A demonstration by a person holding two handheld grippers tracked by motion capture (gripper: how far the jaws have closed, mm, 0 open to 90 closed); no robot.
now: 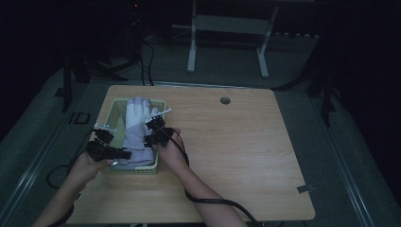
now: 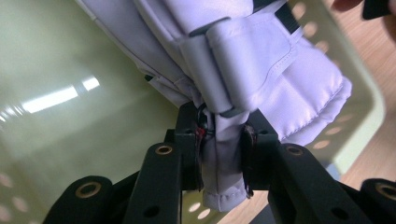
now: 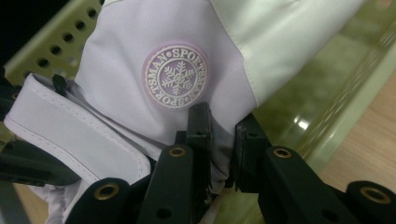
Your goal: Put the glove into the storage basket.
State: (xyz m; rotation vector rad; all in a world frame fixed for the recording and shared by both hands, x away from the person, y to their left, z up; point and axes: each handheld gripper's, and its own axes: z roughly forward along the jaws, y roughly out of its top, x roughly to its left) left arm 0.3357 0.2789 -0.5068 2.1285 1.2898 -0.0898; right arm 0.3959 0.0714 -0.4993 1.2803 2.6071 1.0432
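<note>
Looking down in the high view: glove (image 1: pixel 137 125) lies in basket (image 1: pixel 158 163) on desk (image 1: pixel 246 156). Left gripper view: jaws pinching cuff (image 2: pixel 224 177). Right gripper view: jaws pinching its edge. Likely placed or being lifted; release pending.

The pale lilac padded ski glove (image 2: pixel 261 56) runs past the top edge in both gripper views; its cuff fold hides between the left tool (image 2: pixel 223 154) jaws.
</note>
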